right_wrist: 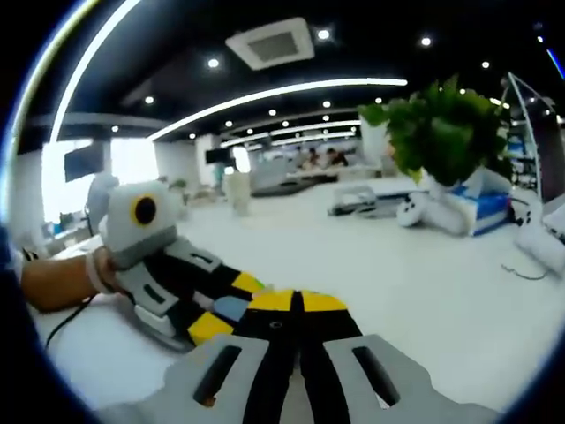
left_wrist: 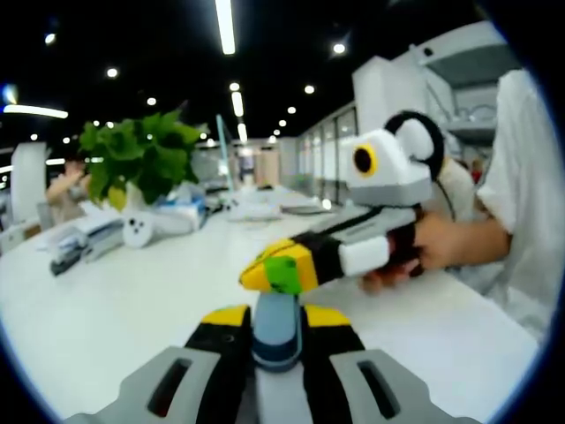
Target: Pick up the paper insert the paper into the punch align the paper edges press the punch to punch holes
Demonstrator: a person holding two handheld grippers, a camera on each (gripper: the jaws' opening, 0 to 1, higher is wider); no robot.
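At the bottom of the left gripper view, my left gripper (left_wrist: 277,316) has its yellow-tipped jaws closed on a small blue-grey object (left_wrist: 276,340); I cannot tell what it is. My right gripper (left_wrist: 281,269) comes in from the right, held by a hand (left_wrist: 424,247). Its yellow tip with a green patch sits just above that object. In the right gripper view, my right gripper (right_wrist: 298,302) has its jaws pressed together with nothing between them. The left gripper (right_wrist: 228,306) lies just to its left, with the blue-grey object (right_wrist: 233,309) between its tips.
Both grippers are over a white table (left_wrist: 132,300). A green potted plant (left_wrist: 141,159) (right_wrist: 446,128) stands at the far side, with a white controller-shaped item (right_wrist: 415,210) and a blue-white box (right_wrist: 481,212) beside it. A dark desk tool (left_wrist: 66,256) lies far left. A white sleeve (left_wrist: 525,177) is at the right.
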